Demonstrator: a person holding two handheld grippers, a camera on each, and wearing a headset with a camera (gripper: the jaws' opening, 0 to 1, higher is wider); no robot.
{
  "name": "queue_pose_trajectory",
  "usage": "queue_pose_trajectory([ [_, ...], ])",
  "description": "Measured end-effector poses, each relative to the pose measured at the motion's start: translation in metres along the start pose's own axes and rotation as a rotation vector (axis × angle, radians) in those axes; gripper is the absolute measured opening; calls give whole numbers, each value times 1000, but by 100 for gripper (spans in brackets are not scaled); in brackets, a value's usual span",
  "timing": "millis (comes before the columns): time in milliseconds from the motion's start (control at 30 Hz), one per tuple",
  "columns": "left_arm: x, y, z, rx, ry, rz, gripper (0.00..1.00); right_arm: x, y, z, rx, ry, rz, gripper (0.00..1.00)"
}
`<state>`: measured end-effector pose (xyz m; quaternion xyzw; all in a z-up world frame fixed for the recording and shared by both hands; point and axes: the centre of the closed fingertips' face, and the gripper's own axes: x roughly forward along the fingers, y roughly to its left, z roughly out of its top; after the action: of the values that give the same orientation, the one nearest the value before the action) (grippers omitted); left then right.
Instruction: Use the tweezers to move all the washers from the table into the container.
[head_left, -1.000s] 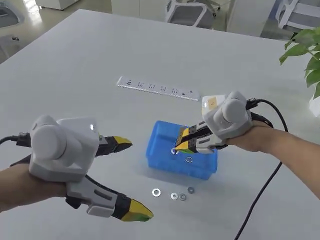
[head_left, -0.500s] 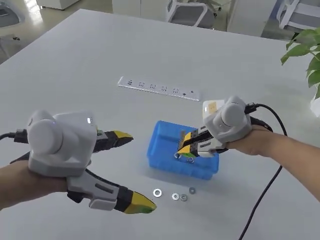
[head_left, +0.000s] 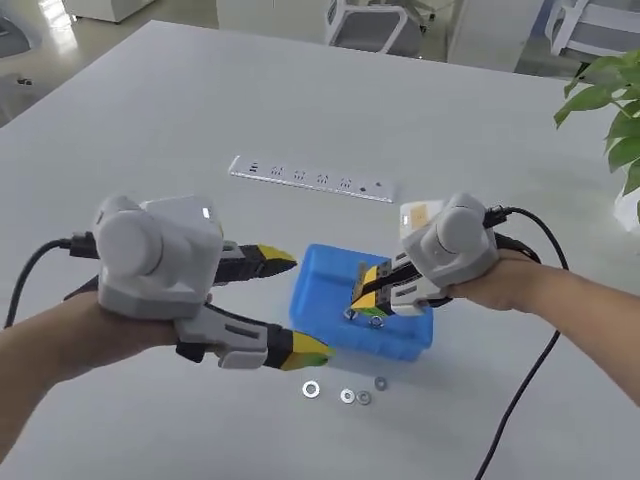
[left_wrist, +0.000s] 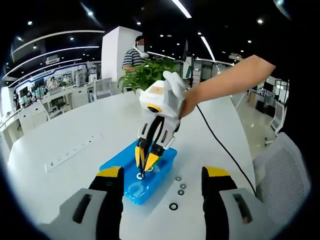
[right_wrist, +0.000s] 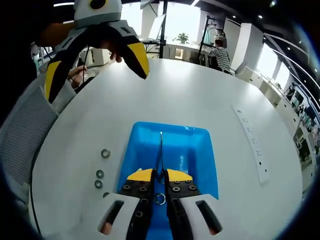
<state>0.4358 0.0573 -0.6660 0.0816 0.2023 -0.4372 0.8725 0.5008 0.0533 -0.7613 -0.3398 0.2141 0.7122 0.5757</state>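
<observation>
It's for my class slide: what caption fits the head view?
Right gripper holds tweezers over the blue container; four washers lie on the table beside it.

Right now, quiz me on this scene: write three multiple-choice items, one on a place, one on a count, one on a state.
1. The washers on the table lie:
A. beyond the container
B. beside it, on the person's side
C. at the table's far edge

2. Washers on the table:
A. two
B. four
C. seven

3. The left tool is:
A. open
B. shut, holding nothing
C. shut on a washer

Key:
1 B: the head view shows them just nearer than the blue wall.
2 B: four rings lie apart on the tabletop.
3 A: its jaws stand wide apart, while the right tool grips the tweezers.
</observation>
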Motion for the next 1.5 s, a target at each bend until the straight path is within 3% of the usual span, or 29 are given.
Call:
queue_pose_trajectory([
  [167, 13, 5, 7, 32, 0, -29, 56, 0, 0, 0, 1, -3, -2, 9],
  [533, 38, 15, 7, 87, 43, -76, 29, -1, 1, -2, -4, 0, -3, 9],
  [1033, 66, 26, 16, 126, 57, -92, 18, -2, 1, -3, -25, 6, -1, 9],
  [1233, 70, 24, 13, 154, 81, -106, 11, -2, 2, -4, -35, 10, 2, 9],
  [1500, 73, 24, 13, 166, 86, -109, 11, -1, 3, -2, -51, 17, 8, 9],
])
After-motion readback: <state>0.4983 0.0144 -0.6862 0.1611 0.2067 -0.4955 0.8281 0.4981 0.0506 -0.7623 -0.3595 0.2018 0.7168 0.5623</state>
